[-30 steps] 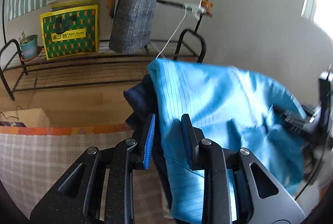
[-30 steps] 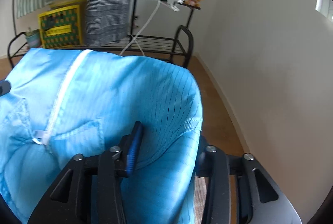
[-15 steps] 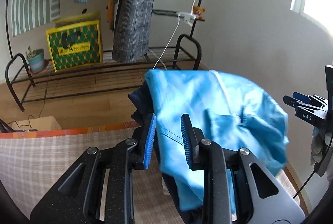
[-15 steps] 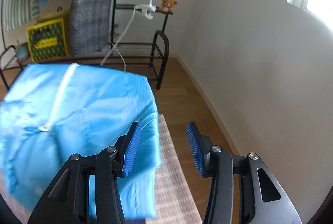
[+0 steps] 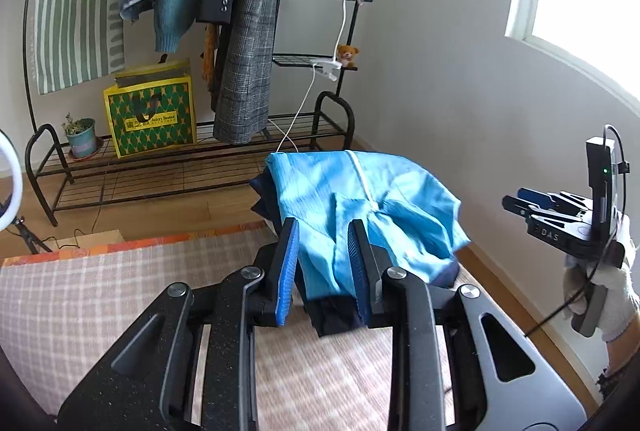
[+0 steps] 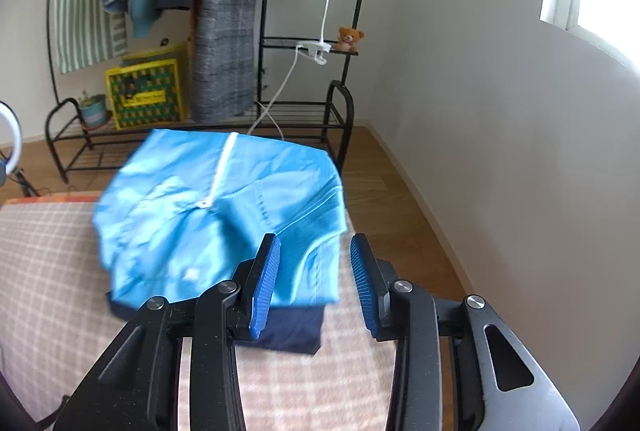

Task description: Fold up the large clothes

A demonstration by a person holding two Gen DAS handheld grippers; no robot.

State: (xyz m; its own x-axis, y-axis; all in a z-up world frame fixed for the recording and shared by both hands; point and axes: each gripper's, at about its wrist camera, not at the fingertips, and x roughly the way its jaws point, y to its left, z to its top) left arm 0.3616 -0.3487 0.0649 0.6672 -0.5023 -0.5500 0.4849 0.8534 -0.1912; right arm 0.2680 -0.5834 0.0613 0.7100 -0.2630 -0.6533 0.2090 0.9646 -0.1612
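Left gripper [image 5: 323, 263]: jaws part-spread, same gap as a second ago. Blue jacket [image 5: 360, 207] shows between the pads, but whether they pinch it I can't tell.

Jacket sits folded on a navy garment [image 6: 288, 327] at the far right of the checked cloth [image 6: 52, 271].

Right gripper [image 6: 316, 279]: a second ago jacket cloth ran between its jaws; now clear of the fabric, jaws closing on nothing.

Read: fold dropped and released on the right, stack looks done, pending left letting go.
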